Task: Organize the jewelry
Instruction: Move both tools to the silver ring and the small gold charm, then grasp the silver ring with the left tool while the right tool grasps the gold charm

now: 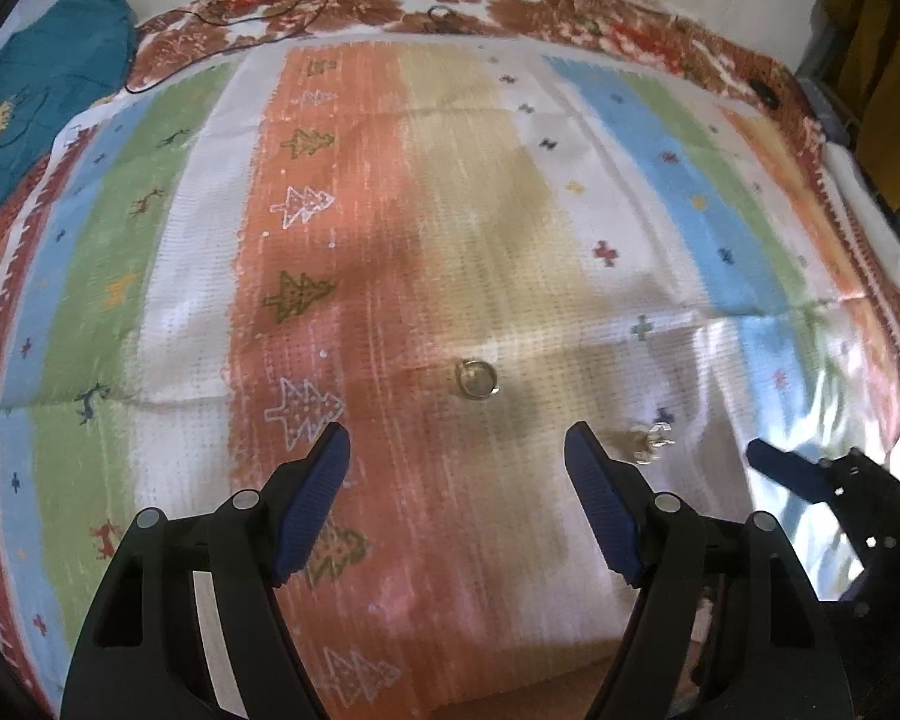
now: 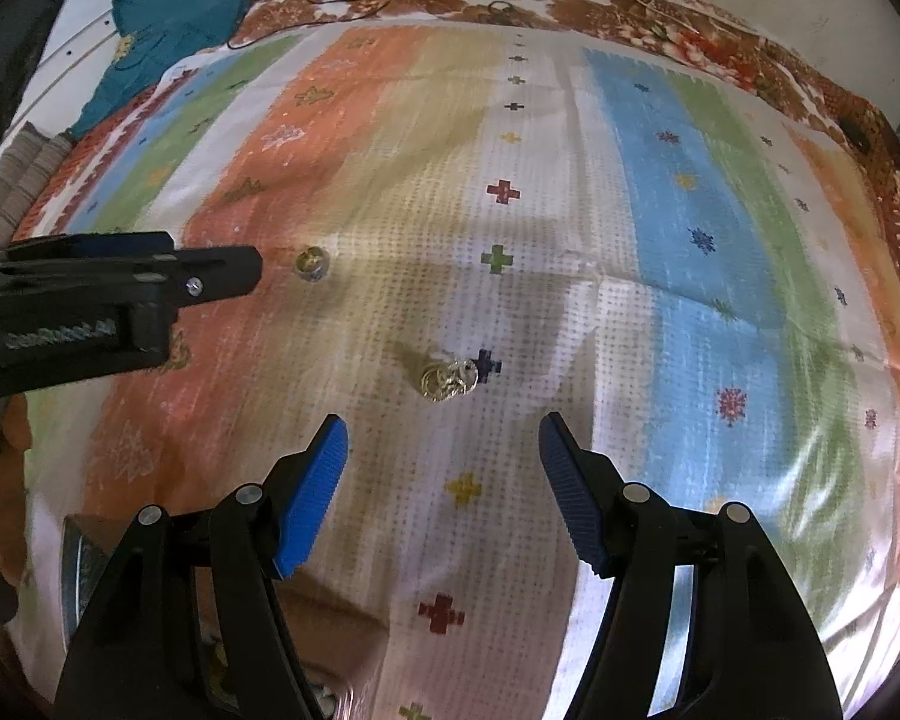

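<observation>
a: where does the jewelry lie?
b: a small gold ring (image 1: pixel 476 378) and a gold ornate earring cluster (image 2: pixel 448 379) rest apart on the striped woven cloth (image 1: pixel 570 228).
a: and the grippers?
b: the left gripper (image 1: pixel 457 447) and the right gripper (image 2: pixel 443 438) both gape wide, empty. nothing looks gathered yet; both pieces remain.

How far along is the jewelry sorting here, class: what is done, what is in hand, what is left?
Done: nothing visibly sorted yet. The gold ring and the cluster of gold earrings lie loose and apart on the striped cloth. In hand: nothing; the left gripper and right gripper hover with jaws open. Left: picking up and placing both.
</observation>
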`<state>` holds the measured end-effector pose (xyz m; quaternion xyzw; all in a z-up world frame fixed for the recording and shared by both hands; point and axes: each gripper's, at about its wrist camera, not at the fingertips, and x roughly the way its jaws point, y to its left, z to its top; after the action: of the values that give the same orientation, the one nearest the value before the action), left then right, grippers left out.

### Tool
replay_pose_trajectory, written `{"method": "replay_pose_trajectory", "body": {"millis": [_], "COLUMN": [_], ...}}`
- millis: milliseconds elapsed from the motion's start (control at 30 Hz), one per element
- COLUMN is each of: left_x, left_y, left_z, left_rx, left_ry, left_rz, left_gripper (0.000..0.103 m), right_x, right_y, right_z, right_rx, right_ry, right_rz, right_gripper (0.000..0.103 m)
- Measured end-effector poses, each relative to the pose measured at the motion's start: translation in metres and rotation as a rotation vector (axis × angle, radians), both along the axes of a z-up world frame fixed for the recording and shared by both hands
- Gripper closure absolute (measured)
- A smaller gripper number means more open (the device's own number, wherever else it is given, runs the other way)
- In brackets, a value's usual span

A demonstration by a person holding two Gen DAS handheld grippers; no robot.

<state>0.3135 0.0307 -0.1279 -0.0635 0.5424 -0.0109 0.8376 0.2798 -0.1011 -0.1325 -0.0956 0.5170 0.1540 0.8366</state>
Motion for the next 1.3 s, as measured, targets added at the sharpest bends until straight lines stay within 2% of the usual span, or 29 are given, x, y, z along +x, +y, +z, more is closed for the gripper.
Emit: {"method": "replay_pose_trajectory", "body": {"millis": [167, 533, 733, 800, 1000, 1167, 1300], "left_x": [0.009, 0.026, 0.041, 0.043, 0.045, 0.047, 0.05], "left_y": [0.006, 0.001, 0.0, 0.0, -0.001, -0.001, -0.008], "left_z": [-0.015, -0.029, -0.038, -0.038, -0.043, -0.044, -0.045], "left_rx": [-0.002, 0.003, -0.037, -0.043, -0.058, -0.054, -0.04], "left_ry": [0.04, 0.051, 0.09, 0.09, 0.111, 0.117, 0.12], "left_rz": [0.003, -0.015, -0.02, -0.019, -0.025, -0.013, -0.022], "left_gripper": [0.034, 0.036, 0.052, 0.053, 0.058, 0.074, 0.08], "right_x": [0.009, 0.025, 0.031, 0.033, 0.038, 0.04, 0.038], "right_y": [0.003, 0.006, 0.007, 0.008, 0.012, 0.013, 0.014], "right_z": [-0.009, -0.019, -0.025, -0.028, -0.032, -0.03, -0.032], "right_rx": [-0.006, -0.03, -0.038, -0.046, -0.068, -0.072, -0.079], "right_ry": [0.011, 0.031, 0.043, 0.048, 0.053, 0.073, 0.08], "right_rz": [-0.001, -0.005, -0.005, -0.001, 0.001, -0.011, -0.001], "right_gripper": [0.037, 0.037, 0.037, 0.037, 0.043, 0.056, 0.066]}}
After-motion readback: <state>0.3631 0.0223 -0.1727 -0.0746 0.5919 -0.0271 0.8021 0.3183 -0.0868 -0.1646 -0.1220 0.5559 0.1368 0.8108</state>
